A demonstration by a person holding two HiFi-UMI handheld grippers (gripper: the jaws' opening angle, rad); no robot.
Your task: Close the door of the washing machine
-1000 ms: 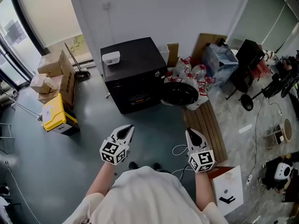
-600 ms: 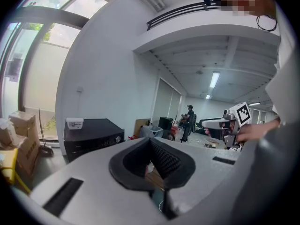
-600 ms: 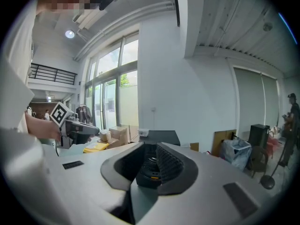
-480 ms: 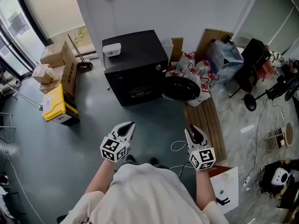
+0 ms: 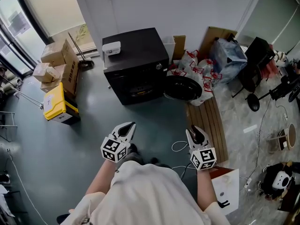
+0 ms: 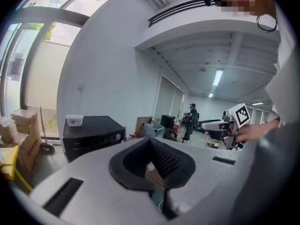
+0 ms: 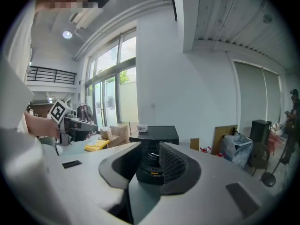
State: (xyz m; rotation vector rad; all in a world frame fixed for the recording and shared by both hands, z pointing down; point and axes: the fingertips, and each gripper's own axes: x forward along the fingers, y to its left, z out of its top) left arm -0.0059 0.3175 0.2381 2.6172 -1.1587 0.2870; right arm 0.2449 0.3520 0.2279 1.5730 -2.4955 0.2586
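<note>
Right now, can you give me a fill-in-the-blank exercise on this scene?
The washing machine has its door standing ____.
The white box sits on ____ of the machine.
The ____ crate lies on the floor beside the cardboard boxes.
Missing words: open; top; yellow.

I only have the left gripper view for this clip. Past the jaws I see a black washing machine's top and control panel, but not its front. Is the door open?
Observer: Yes. In the head view the round door stands swung open at the front corner of the washing machine, on the side toward the bags.
Operator: Is either gripper at it?
Observer: No. Bare floor lies between the machine and both the left gripper and the right gripper.
Operator: What is the right one doing?
Observer: Its jaws have just been opening. They stand apart with nothing between them.
</note>
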